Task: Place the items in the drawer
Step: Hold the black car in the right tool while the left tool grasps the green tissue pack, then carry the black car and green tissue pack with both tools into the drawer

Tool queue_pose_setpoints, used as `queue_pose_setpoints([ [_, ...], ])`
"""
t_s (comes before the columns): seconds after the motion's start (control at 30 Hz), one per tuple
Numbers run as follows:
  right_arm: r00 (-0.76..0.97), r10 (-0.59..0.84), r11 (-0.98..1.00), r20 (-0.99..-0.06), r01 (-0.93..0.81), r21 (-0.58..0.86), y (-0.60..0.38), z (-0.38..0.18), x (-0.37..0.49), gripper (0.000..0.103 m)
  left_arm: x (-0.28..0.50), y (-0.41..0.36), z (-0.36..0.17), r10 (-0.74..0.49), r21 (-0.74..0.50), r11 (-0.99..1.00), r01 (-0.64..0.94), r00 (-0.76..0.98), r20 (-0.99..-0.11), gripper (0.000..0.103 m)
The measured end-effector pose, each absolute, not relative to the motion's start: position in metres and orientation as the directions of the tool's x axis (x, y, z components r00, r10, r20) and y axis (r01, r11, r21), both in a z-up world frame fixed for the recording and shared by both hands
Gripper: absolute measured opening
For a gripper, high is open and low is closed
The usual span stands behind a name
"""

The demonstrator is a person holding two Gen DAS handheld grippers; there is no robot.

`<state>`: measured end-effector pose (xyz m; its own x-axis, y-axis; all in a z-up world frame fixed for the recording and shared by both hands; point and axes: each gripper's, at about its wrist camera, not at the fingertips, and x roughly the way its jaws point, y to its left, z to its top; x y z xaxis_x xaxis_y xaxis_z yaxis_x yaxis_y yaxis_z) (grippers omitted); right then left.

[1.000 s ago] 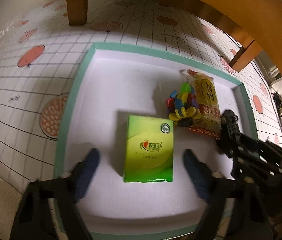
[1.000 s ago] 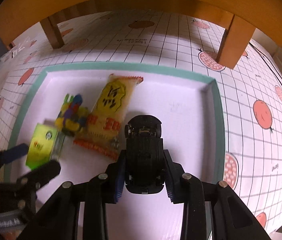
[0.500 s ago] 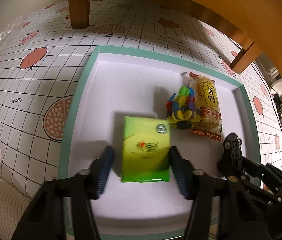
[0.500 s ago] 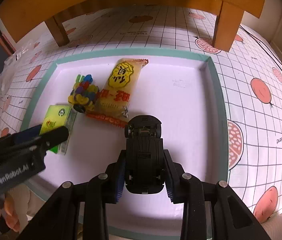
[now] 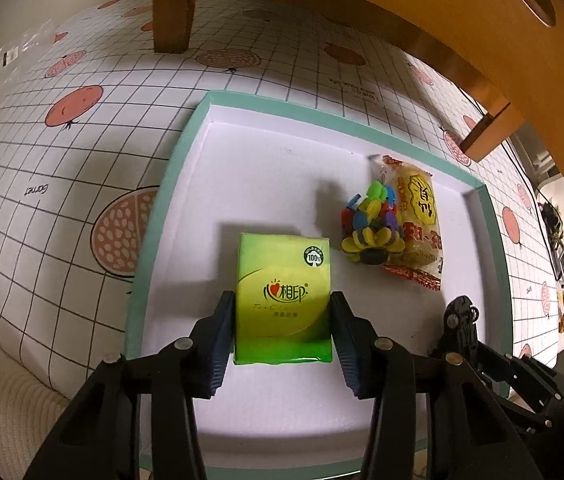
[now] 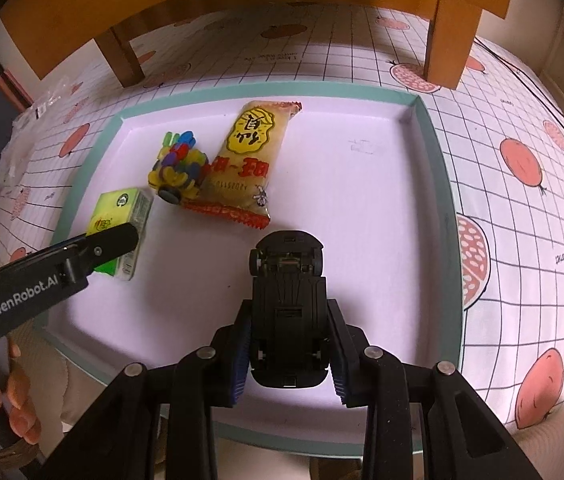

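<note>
A green tissue pack (image 5: 282,272) lies in the white drawer with a teal rim (image 5: 169,184), and my left gripper (image 5: 282,304) is shut on its two long sides. In the right wrist view the same pack (image 6: 121,208) shows at the left under the left gripper's finger (image 6: 113,240). My right gripper (image 6: 288,316) is shut on a black toy car (image 6: 286,268), held underside up above the drawer floor. The car (image 5: 462,316) also shows at the right of the left wrist view. A yellow snack packet (image 6: 247,164) and a colourful toy (image 6: 177,164) lie side by side in the drawer.
The drawer (image 6: 438,168) sits on a white grid-patterned mat with pomegranate prints (image 5: 61,160). Wooden furniture legs (image 5: 171,8) (image 6: 450,40) stand behind it. A person's hand (image 6: 13,408) shows at the lower left. Bare drawer floor (image 6: 362,200) lies right of the snack packet.
The left jaws have closed from wide apart onto the green tissue pack. The right gripper with the car has drawn back from the snack packet toward the drawer's near edge.
</note>
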<state>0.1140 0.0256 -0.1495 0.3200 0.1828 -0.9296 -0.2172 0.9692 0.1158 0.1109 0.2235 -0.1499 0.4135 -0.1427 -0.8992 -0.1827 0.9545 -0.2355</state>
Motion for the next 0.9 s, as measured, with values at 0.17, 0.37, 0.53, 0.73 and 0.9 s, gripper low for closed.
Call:
queue_pose_setpoints([
  [0.17, 0.312, 0.213, 0.967, -0.926, -0.204, 0.153, 0.021, -0.147, 0.115, 0.035, 0.105, 0.231, -0.141, -0.156, -0.269, 0.942, -0.203, 0.444, -0.882, 0.048],
  [0.37, 0.368, 0.25, 0.961, -0.896, -0.209, 0.182, 0.016, -0.122, 0.114, 0.035, 0.096, 0.235, -0.102, -0.167, -0.296, 0.939, -0.175, 0.518, -0.839, 0.048],
  [0.53, 0.457, 0.297, 0.951, -0.839, -0.225, 0.214, 0.015, -0.076, 0.116, 0.035, 0.095, 0.237, -0.045, -0.195, -0.345, 0.93, -0.13, 0.621, -0.759, 0.048],
  [0.73, 0.6, 0.359, 0.93, -0.715, -0.292, 0.222, 0.017, 0.003, 0.117, 0.035, 0.103, 0.236, 0.043, -0.215, -0.365, 0.93, -0.037, 0.752, -0.624, 0.048],
  [0.9, 0.676, 0.379, 0.924, -0.632, -0.314, 0.218, 0.016, 0.061, 0.13, 0.035, 0.12, 0.236, 0.097, -0.218, -0.364, 0.931, 0.006, 0.81, -0.544, 0.048],
])
